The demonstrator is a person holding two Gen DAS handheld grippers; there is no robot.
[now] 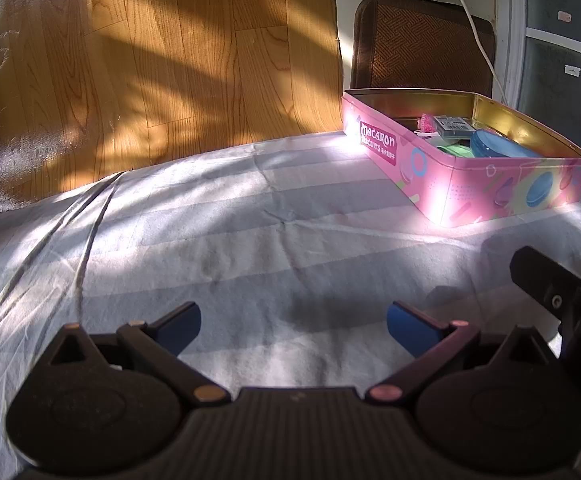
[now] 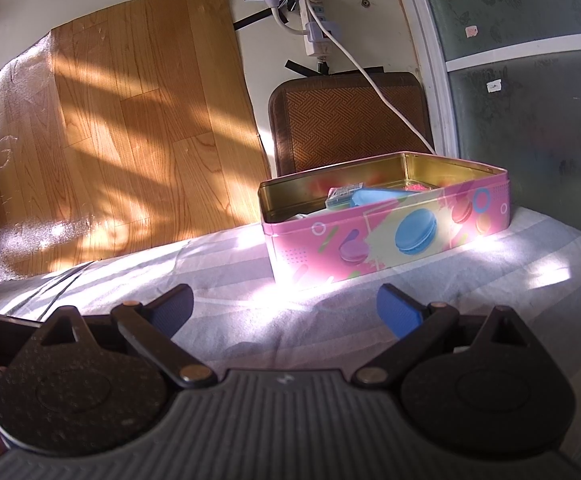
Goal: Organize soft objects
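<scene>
Hovering spread and empty above the cloth-covered surface (image 1: 250, 216), left gripper (image 1: 293, 322) and right gripper (image 2: 285, 305) face the pink tin (image 2: 386, 236). Soft items (image 2: 374, 197) lie inside it. Likely step: finishing; next, confirm nothing remains outside.

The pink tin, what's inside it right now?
Inside the pink tin: a blue round container, something green, a small labelled packet, something pink. The walls hide the tin's floor.
</scene>
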